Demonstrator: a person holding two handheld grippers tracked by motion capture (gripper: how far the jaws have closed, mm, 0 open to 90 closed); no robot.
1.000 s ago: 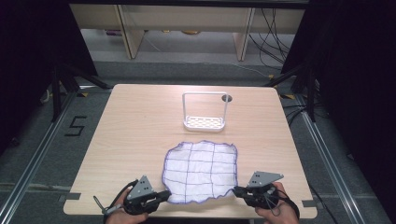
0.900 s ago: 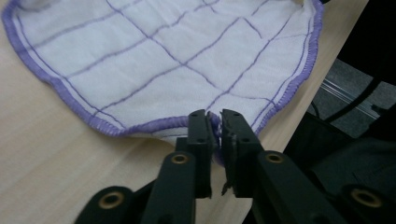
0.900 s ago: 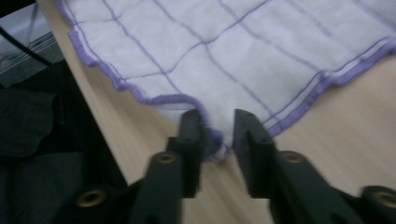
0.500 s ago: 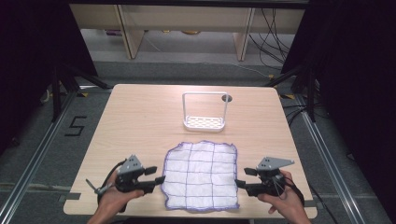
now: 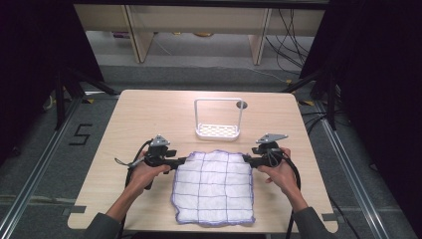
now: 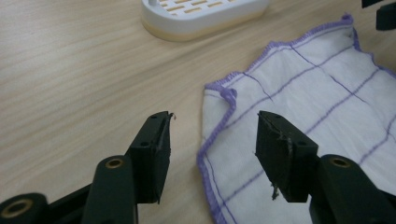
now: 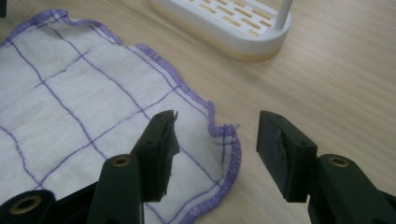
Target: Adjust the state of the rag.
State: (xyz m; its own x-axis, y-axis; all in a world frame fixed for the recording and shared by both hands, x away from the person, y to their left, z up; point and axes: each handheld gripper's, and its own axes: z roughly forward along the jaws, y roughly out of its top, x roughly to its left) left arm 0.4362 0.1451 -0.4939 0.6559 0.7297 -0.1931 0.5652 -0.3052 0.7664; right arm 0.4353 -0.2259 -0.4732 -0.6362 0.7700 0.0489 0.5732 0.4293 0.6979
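white checked cloth (image 5: 214,186) lies flat between left gripper (image 5: 181,160) and right gripper (image 5: 247,159), jaws parted, seemingly gripping nothing

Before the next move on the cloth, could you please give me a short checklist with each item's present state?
1. Cloth lies flat on the table: ok.
2. Left gripper open, far left corner between its fingers, not pinched: ok.
3. Right gripper open, having just been closing a little, far right corner between its fingers: ok.
4. White rack apart from the cloth: ok.
5. Near hem on the table: ok.
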